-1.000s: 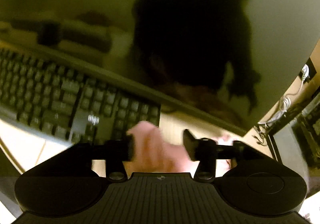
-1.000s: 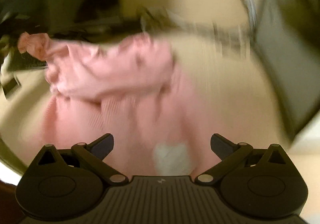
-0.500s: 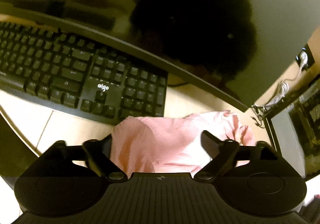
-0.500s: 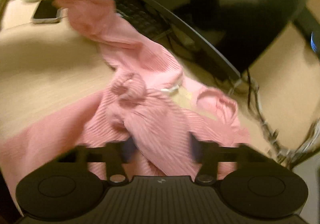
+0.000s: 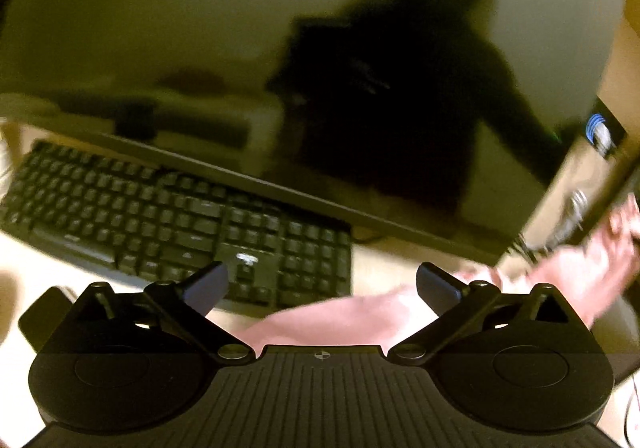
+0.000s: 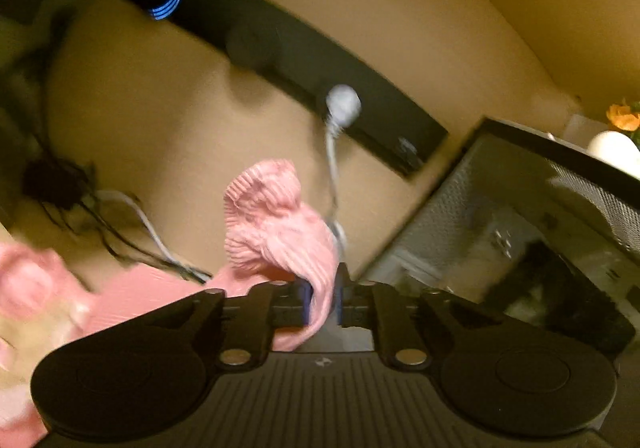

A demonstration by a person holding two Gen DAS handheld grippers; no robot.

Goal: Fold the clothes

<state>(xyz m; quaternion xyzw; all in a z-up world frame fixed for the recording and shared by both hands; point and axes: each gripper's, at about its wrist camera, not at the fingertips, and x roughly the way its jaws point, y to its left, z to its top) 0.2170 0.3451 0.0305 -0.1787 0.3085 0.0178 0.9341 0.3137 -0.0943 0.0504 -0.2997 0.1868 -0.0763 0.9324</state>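
the right gripper [image 6: 320, 302] is clamped on a bunched fold of the pink ribbed garment [image 6: 276, 224]; the cloth is pinched between the two fingers and a ruffled lump of it stands up just beyond the fingertips, with a strip hanging down behind them toward the gripper body. more of the same pink cloth lies blurred at the lower left of the right wrist view, on the table [image 6: 160, 120]. past the held cloth run a grey cable [image 6: 332, 168] and a dark tangle of wires [image 6: 60, 184], and a black mesh-sided case [image 6: 520, 232] stands to the right.

the left gripper [image 5: 320, 284] is spread wide with nothing between its fingers. the pink garment [image 5: 340, 320] lies low on the table just under and ahead of it, stretching away to the right edge of the view. a black keyboard [image 5: 160, 216] lies beyond the left finger, and a dark monitor [image 5: 200, 28] fills the upper part of the view.
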